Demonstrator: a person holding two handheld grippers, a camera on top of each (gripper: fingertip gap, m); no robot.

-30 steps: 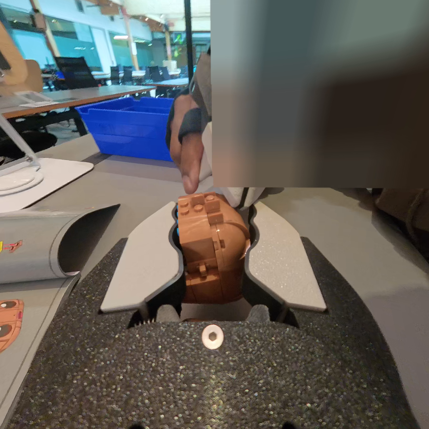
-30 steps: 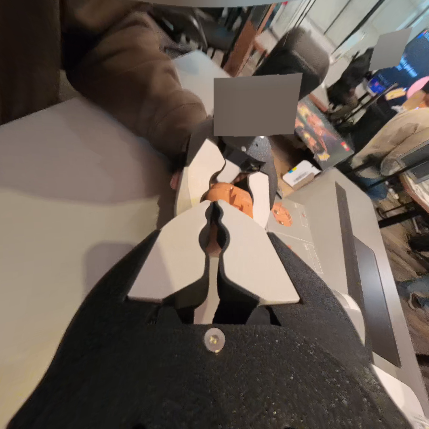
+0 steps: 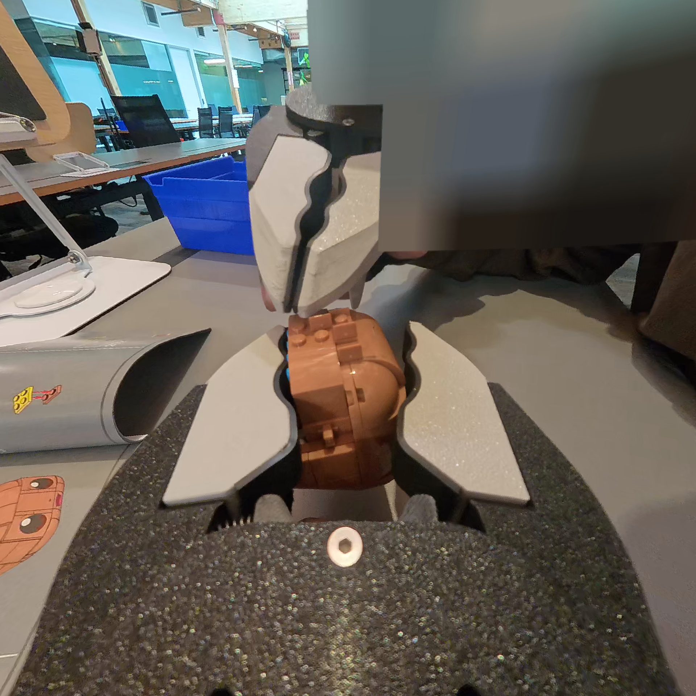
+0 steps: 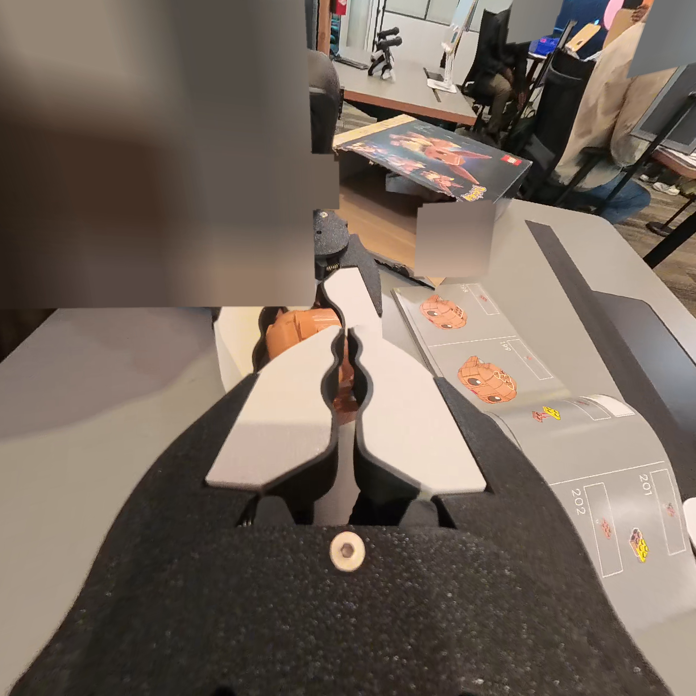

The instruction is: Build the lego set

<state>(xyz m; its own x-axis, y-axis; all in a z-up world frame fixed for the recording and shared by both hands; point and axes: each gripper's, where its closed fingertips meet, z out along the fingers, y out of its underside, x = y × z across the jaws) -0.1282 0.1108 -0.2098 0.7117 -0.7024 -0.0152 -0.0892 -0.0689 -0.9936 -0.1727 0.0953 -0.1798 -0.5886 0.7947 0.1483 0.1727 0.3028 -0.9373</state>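
Observation:
My left gripper (image 3: 344, 329) is shut on a brown lego build (image 3: 346, 399), a rounded block with studs on top, and holds it just above the grey table (image 3: 546, 376). My right gripper (image 3: 292, 310) comes down from above with its jaws shut, and its tips touch the studs at the build's top left corner. In the right wrist view the right gripper (image 4: 346, 331) is shut, with the build (image 4: 297, 327) just beyond its tips. One finger (image 4: 352, 301) of the left gripper shows beside the build. I cannot tell whether the right gripper holds a small piece.
An open instruction booklet (image 3: 56, 395) lies to the left of the left gripper and also shows in the right wrist view (image 4: 489, 357). A blue bin (image 3: 203, 203) and a white stand base (image 3: 75, 278) sit farther back. The lego box (image 4: 433, 162) lies beyond the booklet. One gripper's finger ends stand about 5 centimetres off the other's.
A hand's finger was over the build; now the shut right gripper is there, tips on the top studs. The left gripper still holds the build.

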